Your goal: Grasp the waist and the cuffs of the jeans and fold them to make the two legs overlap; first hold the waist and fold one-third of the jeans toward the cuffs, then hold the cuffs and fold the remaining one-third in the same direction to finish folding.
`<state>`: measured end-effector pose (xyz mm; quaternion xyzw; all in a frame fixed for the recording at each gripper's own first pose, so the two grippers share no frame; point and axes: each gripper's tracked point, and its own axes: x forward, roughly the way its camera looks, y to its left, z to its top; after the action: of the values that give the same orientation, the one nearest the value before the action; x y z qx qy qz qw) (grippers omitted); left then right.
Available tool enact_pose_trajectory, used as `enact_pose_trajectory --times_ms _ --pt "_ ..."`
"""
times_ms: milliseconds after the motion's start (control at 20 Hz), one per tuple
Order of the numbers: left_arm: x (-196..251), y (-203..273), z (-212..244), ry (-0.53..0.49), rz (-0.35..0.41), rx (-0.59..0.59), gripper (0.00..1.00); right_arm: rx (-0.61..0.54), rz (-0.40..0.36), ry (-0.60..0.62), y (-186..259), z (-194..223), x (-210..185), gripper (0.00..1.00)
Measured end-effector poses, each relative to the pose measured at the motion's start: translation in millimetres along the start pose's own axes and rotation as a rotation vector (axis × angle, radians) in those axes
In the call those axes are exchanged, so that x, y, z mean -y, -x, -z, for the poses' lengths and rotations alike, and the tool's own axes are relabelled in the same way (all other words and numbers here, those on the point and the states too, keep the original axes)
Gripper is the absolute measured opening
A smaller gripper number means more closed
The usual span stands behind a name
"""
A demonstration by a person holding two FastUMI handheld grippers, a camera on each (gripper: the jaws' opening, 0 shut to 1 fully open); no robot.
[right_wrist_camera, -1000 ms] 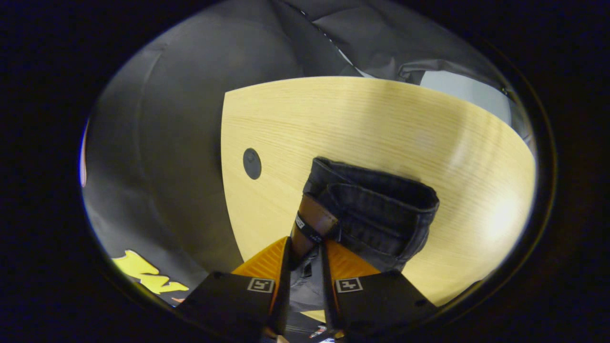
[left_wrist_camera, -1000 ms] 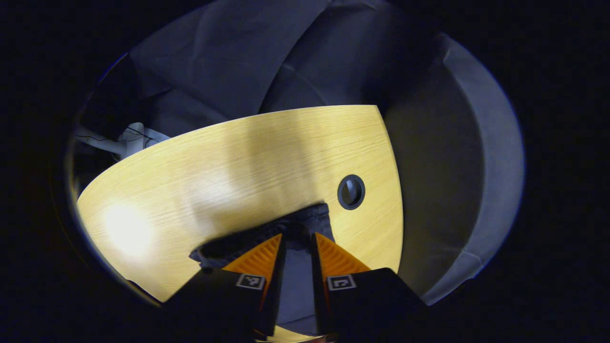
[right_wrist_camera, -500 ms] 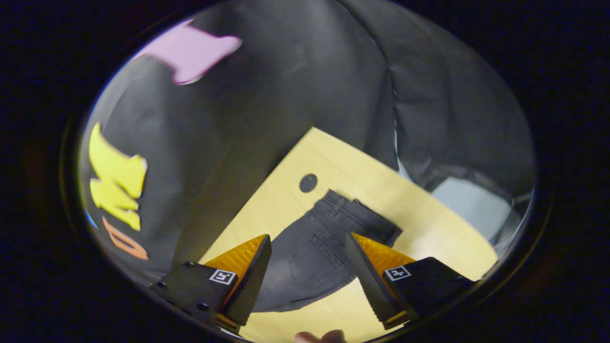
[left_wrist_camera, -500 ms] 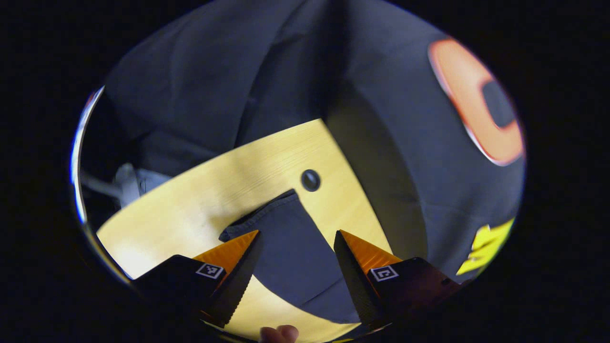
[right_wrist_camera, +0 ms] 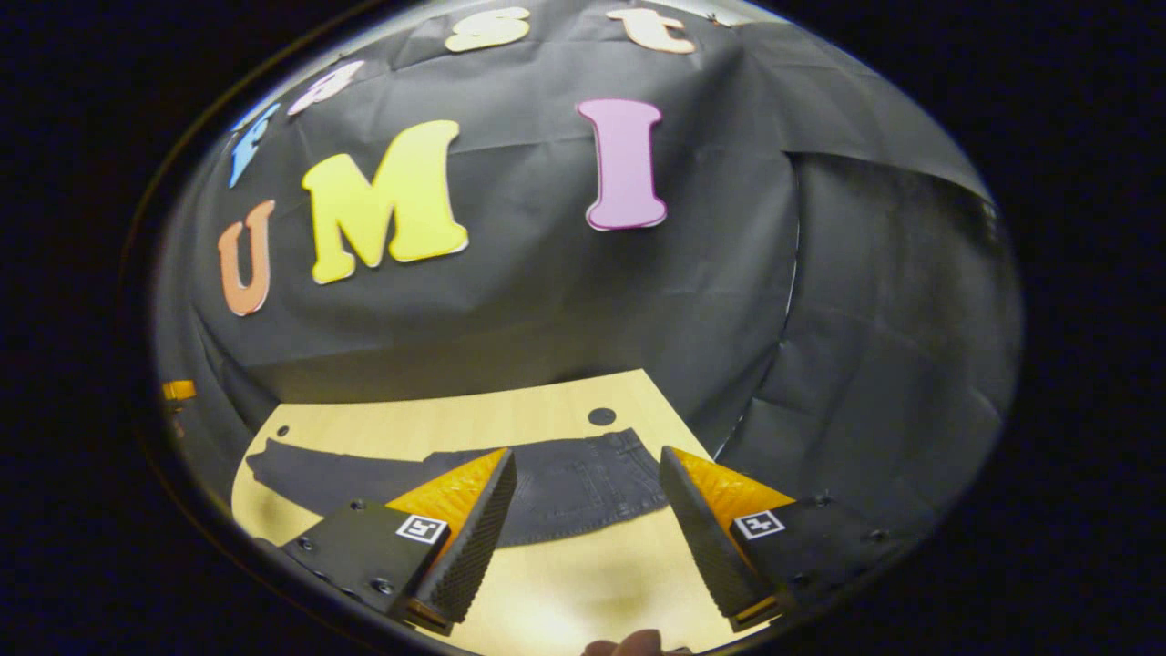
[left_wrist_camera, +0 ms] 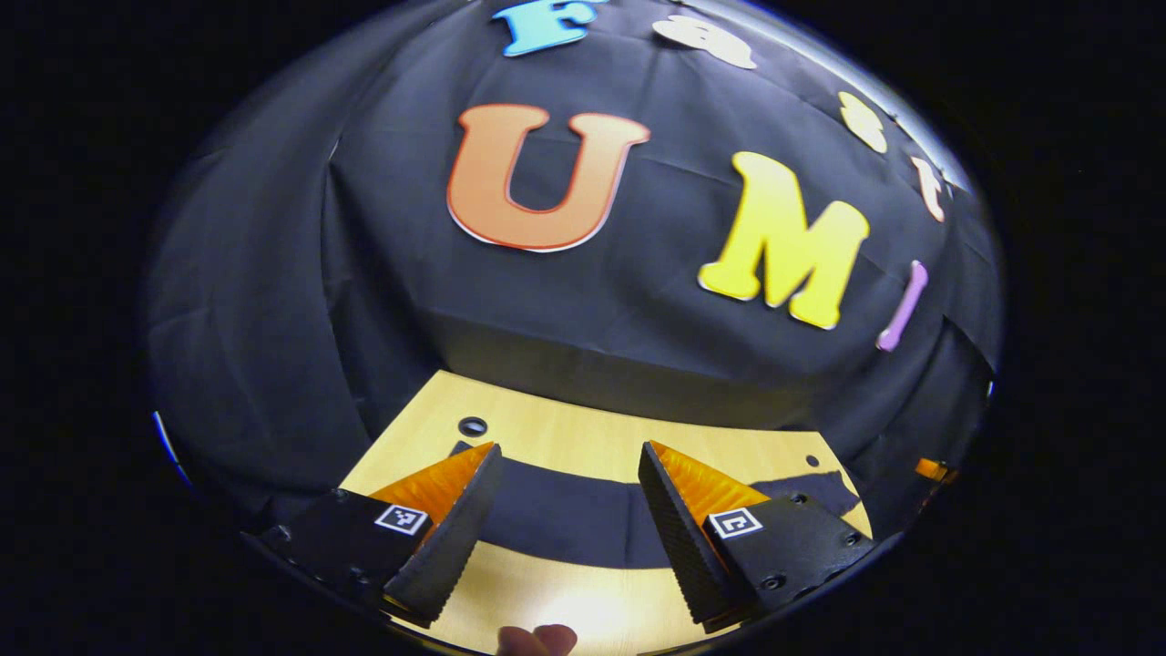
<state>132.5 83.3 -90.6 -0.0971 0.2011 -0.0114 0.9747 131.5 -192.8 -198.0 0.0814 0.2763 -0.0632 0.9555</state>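
Right gripper view — jeans (right_wrist_camera: 565, 487) flat on table (right_wrist_camera: 547, 583)

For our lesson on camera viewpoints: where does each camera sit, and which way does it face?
Left gripper view: rides the open left gripper, facing the booth wall over the jeans; a fingertip shows below.
Right gripper view: rides the open right gripper, facing likewise, over the waist end.
Both share the jeans and the wooden table.
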Motion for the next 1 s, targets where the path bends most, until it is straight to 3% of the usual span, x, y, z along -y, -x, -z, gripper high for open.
enact_pose_trajectory --times_ms 50,350,400,450,800,1000 --pt "10 8 10 -0.006 0.011 0.007 0.96 0.012 -0.001 -0.015 4 2 -1 0.92" --pt "60 49 57 -0.013 0.014 -0.001 0.96 -0.106 0.046 -0.232 -28 58 34 1.0" --pt "63 51 60 -0.035 0.008 -0.004 0.96 -0.129 0.059 -0.271 -36 65 46 0.93" --pt "65 52 62 -0.046 -0.001 -0.009 0.96 -0.149 0.077 -0.296 -50 73 57 0.98" --pt "82 45 91 -0.011 -0.066 -0.105 0.96 -0.259 0.16 -0.421 -161 126 113 0.99" --pt "76 40 100 -0.006 -0.12 -0.154 0.96 -0.292 0.157 -0.478 -198 136 117 0.98"
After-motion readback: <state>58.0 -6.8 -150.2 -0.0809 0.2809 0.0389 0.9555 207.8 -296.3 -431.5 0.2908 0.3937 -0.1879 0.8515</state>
